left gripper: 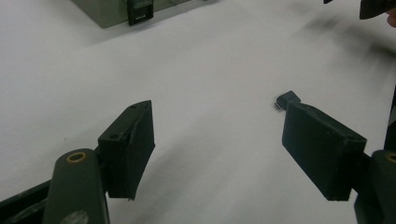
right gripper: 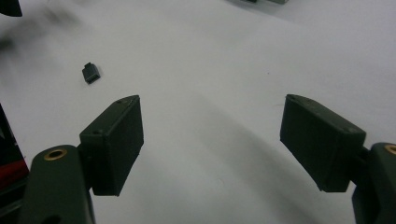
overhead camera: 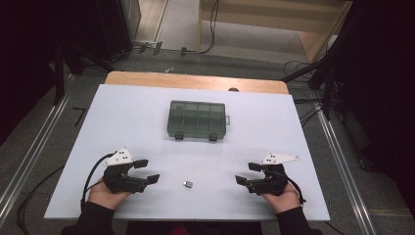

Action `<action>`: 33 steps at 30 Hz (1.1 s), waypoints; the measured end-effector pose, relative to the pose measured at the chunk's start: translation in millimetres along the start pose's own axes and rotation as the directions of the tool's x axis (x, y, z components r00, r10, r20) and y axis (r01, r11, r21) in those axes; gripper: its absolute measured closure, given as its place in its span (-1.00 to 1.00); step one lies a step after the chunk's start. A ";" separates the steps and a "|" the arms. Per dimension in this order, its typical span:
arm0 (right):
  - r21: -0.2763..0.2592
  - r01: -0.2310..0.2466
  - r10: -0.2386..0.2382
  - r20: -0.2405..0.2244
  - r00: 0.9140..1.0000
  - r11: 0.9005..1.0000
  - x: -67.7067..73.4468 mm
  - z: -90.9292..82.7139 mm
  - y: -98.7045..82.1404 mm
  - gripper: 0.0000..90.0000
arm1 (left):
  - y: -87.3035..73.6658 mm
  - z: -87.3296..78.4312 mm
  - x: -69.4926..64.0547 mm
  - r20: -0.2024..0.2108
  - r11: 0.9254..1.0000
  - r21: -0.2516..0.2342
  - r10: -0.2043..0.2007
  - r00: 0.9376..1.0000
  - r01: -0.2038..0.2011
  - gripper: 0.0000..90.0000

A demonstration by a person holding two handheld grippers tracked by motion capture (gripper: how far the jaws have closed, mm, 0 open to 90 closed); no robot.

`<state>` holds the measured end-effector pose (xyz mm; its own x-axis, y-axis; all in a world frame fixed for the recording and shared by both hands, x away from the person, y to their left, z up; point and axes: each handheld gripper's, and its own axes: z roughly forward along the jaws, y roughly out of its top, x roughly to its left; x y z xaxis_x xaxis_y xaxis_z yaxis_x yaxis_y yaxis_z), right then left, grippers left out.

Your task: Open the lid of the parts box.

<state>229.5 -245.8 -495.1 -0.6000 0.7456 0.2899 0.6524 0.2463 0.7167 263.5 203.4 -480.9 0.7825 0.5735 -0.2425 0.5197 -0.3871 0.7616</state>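
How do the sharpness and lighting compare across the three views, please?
High view: soft overall, dark surroundings, evenly lit table and organizer box. Left gripper view: soft shadows, the small adapter fairly crisp, the box blurred at the top edge. Right gripper view: the adapter slightly soft, a broad shadow under the jaws.

— What carries everything here?

— A table [overhead camera: 147,122] with a flat white top; a strip of bare wood shows along its far edge.

— What lies on it?

— A closed, see-through grey box [overhead camera: 197,119] with compartments and two dark latches on its near side. It sits toward the far middle of the top.

— Anything else?

— A small dark plug [overhead camera: 188,184] with a metal end, lying alone near the front edge, well apart from the box.
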 end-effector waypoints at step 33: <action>0.035 -0.009 0.010 -0.036 0.999 0.999 0.9 4.4 0.0 -0.50 | 1.9 0.3 0.7 0.018 0.999 0.000 -0.033 0.999 0.033 -0.41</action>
<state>231.0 -242.5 -497.6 -0.6099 0.7250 0.3199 0.6734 0.2613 0.6916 265.1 202.9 -479.8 0.7714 0.5724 -0.2782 0.5450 -0.3684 0.7531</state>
